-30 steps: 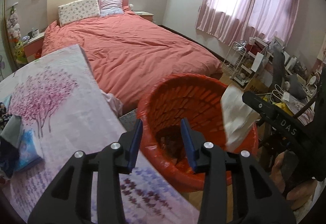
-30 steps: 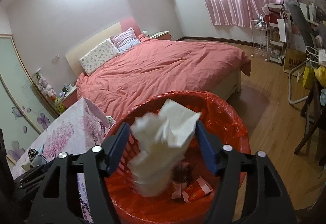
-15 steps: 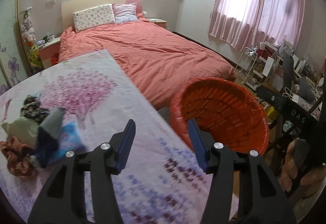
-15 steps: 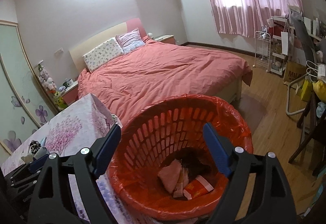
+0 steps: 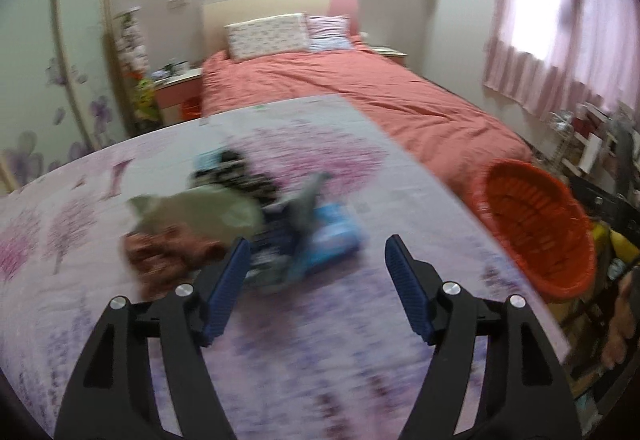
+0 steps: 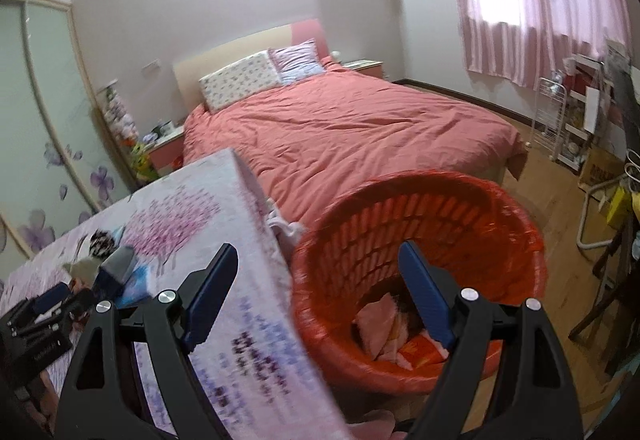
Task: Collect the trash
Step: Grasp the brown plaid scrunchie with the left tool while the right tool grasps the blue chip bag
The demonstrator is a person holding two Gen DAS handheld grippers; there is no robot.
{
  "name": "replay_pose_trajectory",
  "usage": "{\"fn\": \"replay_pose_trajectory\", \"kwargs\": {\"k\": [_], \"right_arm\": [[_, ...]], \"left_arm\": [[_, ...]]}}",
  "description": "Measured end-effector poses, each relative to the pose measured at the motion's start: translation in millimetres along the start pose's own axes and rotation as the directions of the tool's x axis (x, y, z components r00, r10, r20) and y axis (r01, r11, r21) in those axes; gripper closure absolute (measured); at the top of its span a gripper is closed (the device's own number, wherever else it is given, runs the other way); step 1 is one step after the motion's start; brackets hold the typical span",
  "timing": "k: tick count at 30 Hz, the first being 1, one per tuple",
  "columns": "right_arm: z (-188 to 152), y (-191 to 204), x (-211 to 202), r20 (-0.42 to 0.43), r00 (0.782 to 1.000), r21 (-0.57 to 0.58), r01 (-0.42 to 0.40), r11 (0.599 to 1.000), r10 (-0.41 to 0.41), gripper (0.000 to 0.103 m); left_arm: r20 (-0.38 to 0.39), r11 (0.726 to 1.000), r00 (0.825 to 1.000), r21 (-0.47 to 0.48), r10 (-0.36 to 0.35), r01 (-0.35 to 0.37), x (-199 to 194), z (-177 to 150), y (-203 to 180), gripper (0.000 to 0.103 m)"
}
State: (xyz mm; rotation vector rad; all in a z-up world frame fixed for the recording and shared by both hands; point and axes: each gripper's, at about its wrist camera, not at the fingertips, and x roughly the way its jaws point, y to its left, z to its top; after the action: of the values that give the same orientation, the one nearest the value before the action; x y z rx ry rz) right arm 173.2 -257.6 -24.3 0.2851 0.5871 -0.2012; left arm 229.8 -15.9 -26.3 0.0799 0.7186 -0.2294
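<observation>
The left gripper [image 5: 314,284] hung over the surface [image 5: 360,368], which was covered in a cloth printed with pink trees, its blue-padded jaws spread wide with nothing between them. Just ahead of it lay a blurred heap of trash: a blue packet [image 5: 332,240], a grey-green crumpled piece [image 5: 200,214], something reddish-brown [image 5: 168,252] at the near left, and a dark patterned item [image 5: 240,176] behind. What each piece was could not be told through the motion blur.

The right gripper [image 6: 316,292] was also open and empty, one jaw over the surface edge and the other over the red trash basket [image 6: 520,224]. The basket stood on the floor just beside the surface, lined with a red bag, and held pale pink crumpled paper [image 6: 376,324] and an orange wrapper [image 6: 420,350] at its bottom.

A bed [image 6: 360,136] with a coral cover filled the room behind, with pink curtains [image 6: 532,0] at the window to the right.
</observation>
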Motion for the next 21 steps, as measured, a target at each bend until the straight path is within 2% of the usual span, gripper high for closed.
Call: {"fn": "replay_pose_trajectory", "kwargs": {"k": [4,8,16,19,21], "right_arm": [[-8.3,22.9,4.7,-0.026,0.999,-0.039,-0.029,0.999,0.028,0.021],[-17.1,47.1,6.5,-0.051,0.997,-0.076,-0.057,0.996,0.053,0.021],[-27.9,87.5,10.8,-0.080,0.993,-0.148,-0.095,0.984,0.084,0.021],[-30.3,99.0,12.8,-0.091,0.991,-0.167,-0.108,0.980,0.094,0.021],[-33.1,106.0,13.5,-0.096,0.990,-0.175,-0.116,0.978,0.100,0.021]], "left_arm": [[-0.023,0.995,0.997,-0.070,0.074,-0.076,0.0,-8.9,46.2,0.034],[-0.047,0.983,0.992,-0.138,0.114,-0.120,4.6,-17.1,80.9,0.038],[-0.109,0.980,0.992,-0.180,0.070,-0.089,32.0,-21.3,91.9,0.049],[-0.117,0.979,0.990,-0.181,0.075,-0.096,40.0,-22.6,91.7,0.054],[-0.118,0.977,0.991,-0.193,0.065,-0.087,41.6,-23.4,95.1,0.065]]}}
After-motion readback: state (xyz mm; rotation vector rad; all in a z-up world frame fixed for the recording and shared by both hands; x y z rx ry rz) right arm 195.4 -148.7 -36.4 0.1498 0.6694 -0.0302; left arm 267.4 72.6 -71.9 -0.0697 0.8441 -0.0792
